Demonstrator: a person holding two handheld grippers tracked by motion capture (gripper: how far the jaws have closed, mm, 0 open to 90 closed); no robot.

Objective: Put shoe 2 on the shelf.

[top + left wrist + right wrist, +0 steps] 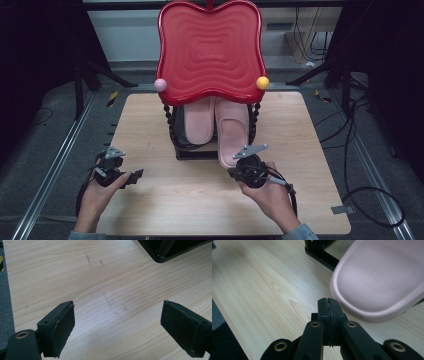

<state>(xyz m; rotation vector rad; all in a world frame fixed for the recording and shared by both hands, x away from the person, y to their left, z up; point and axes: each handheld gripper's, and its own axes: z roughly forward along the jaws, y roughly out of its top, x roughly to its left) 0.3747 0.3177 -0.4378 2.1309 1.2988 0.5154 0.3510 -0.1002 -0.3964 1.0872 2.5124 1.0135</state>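
Left hand (pixel 95 195): comes in over the desk's near edge toward its left corner; holds the left gripper (pixel 117 326) low over bare wood, jaws wide apart, nothing between them
Right hand (pixel 267 192): near the desk's near edge, right of centre; its right gripper (pixel 329 305) has jaws pressed together, empty, tips just beside the toe of the right pale pink rubber slipper (pixel 382 282)
Slippers: two, side by side on a black metal rack (pixel 192 150) mid-desk; the left pale pink rubber slipper (pixel 199 120) sits further back; the right one overhangs the rack's front
Light wooden desk (pixel 165 200): faint scuffs near the left gripper
Behind: glossy red apple-shaped tray (pixel 210 50) tilted upright above the rack, hiding the slippers' far ends; a pink ball (pixel 160 84) and a yellow ball (pixel 262 83) at its lower corners
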